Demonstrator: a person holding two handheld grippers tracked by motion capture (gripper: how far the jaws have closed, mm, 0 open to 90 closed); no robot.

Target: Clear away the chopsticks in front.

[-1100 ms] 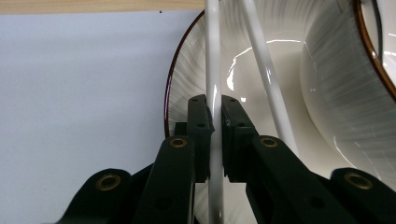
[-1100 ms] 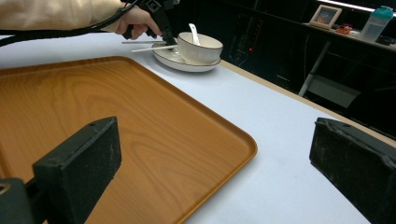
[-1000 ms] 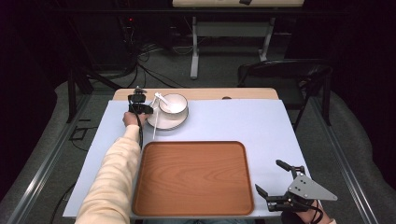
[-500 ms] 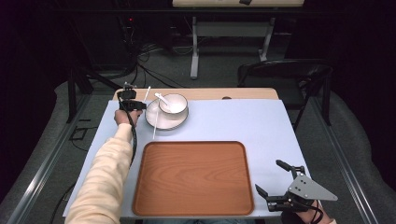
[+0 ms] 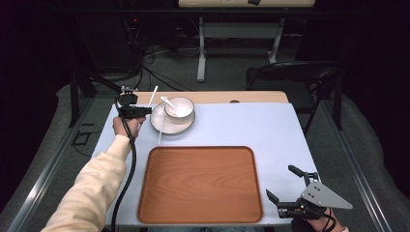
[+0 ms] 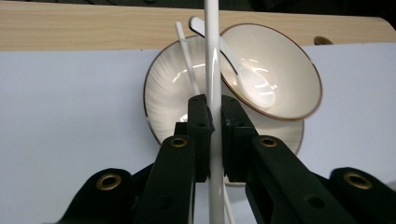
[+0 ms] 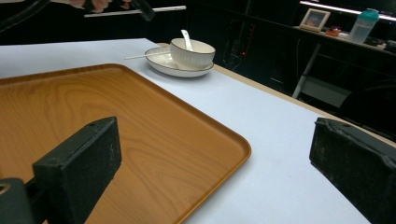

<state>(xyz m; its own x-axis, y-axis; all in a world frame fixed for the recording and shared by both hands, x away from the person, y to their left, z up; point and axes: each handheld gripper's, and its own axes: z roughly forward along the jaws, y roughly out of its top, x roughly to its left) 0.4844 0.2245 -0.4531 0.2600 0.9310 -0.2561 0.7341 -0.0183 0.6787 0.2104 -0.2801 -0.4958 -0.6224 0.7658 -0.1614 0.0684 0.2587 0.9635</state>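
Currently, a white plastic chopstick (image 6: 212, 56) is clamped between the left gripper (image 6: 213, 122) jaws, above the cream plate (image 5: 162, 126) at table's eleven o'clock. Right gripper (image 5: 291, 189) jaws stand apart, idle. Risk judged: the thin, glossy stick pivots or slips in the pads.

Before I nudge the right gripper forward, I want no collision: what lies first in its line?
The right gripper, jaws open, points over the tray corner toward the bowl on its plate; that crockery likely comes first, though depth is unclear.
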